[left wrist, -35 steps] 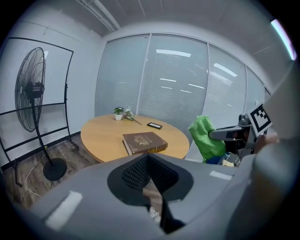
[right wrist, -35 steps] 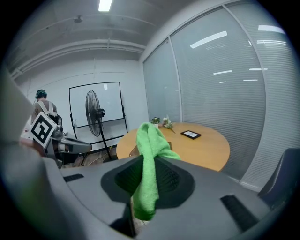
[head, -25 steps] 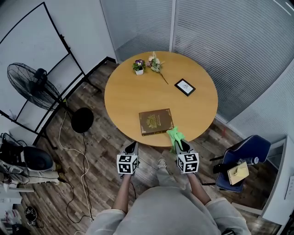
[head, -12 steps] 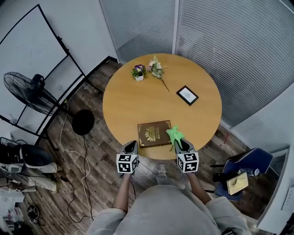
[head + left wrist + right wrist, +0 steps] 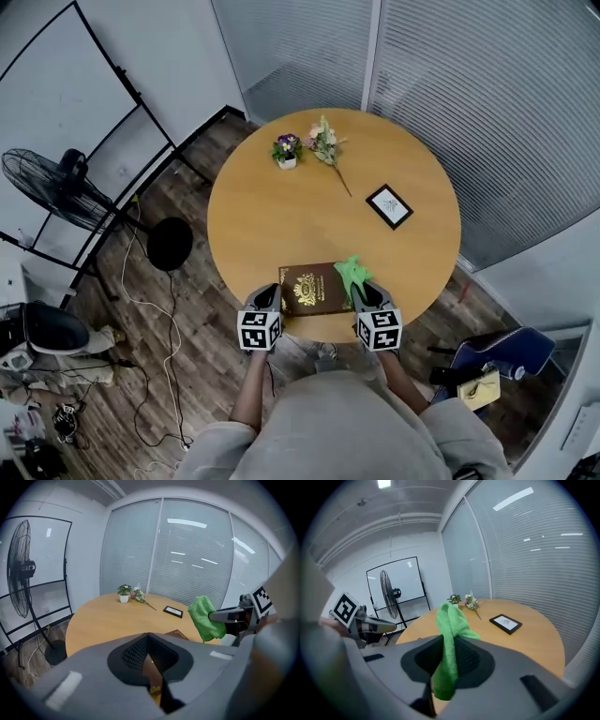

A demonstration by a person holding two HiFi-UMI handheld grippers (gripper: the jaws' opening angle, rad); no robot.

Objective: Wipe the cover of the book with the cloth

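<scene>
A brown book (image 5: pixel 312 287) with a gold ornament lies flat at the near edge of the round wooden table (image 5: pixel 272 211). My right gripper (image 5: pixel 364 290) is shut on a green cloth (image 5: pixel 352 273), which hangs from the jaws (image 5: pixel 450 634) and sits over the book's right edge. My left gripper (image 5: pixel 270 294) is shut and empty, its tip at the book's near left corner. In the left gripper view the book (image 5: pixel 178 634) shows just past the jaws, with the cloth (image 5: pixel 205 618) to the right.
At the table's far side stand a small flower pot (image 5: pixel 287 150) and a loose flower sprig (image 5: pixel 325 150); a black-framed picture (image 5: pixel 389 205) lies at the right. A floor fan (image 5: pixel 66 183) and cables are on the left, a blue chair (image 5: pixel 502 354) on the right.
Both grippers have moved forward from off the table edge to the book. The cloth has gone from beside the book's near right corner to over its right edge.
</scene>
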